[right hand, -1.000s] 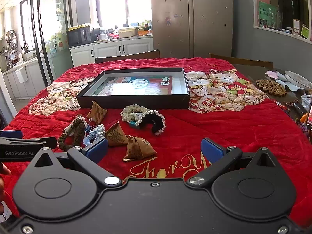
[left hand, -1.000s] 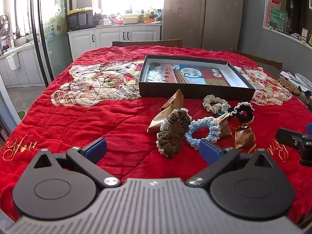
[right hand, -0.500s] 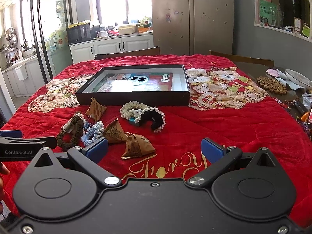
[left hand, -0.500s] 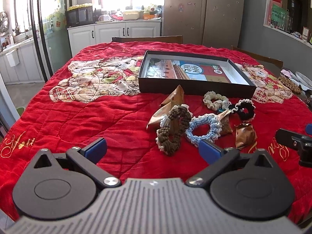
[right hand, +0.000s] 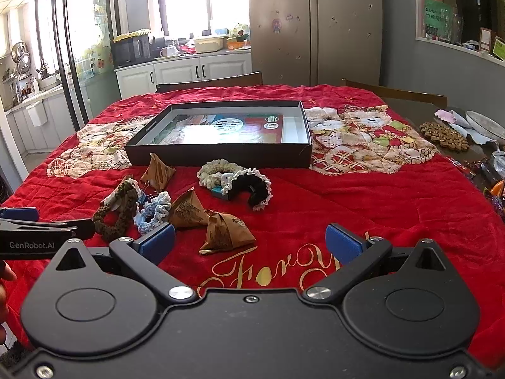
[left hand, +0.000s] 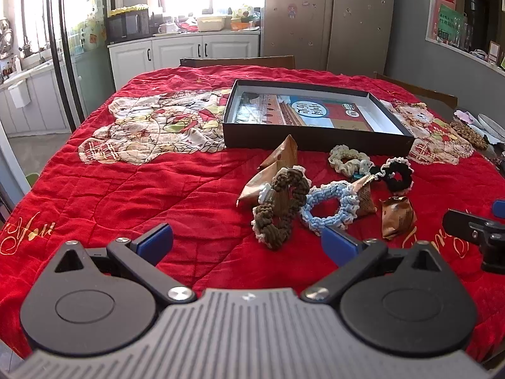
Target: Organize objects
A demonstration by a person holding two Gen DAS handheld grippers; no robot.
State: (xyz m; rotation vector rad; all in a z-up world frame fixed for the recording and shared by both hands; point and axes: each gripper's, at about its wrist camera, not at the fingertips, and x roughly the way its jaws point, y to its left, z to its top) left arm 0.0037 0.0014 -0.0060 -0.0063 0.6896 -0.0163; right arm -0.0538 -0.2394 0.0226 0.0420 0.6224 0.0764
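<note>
A shallow black box [left hand: 315,140] [right hand: 221,158] with a printed card inside lies on the red quilt. In front of it lie a brown scrunchie [left hand: 281,208] [right hand: 118,208], a blue scrunchie [left hand: 329,208] [right hand: 153,210], a cream scrunchie [left hand: 347,159] [right hand: 217,170], a black scrunchie [left hand: 396,175] [right hand: 252,186] and several brown pyramid packets [left hand: 281,161] [right hand: 225,232]. My left gripper [left hand: 247,243] hovers open just short of the brown scrunchie. My right gripper [right hand: 251,240] is open above the quilt, with the nearest packet between its fingers' line. Neither holds anything.
The red quilt [left hand: 157,195] covers the whole table. A brown beaded mat [right hand: 445,134] and a plate [right hand: 486,124] sit at the table's right edge. Wooden chair backs [right hand: 210,82] stand behind the table. A hand [right hand: 4,287] shows at the left edge.
Both grippers have edged slightly forward toward the pile; the objects look a little nearer. Nothing on the quilt has moved and both grippers stay open.
</note>
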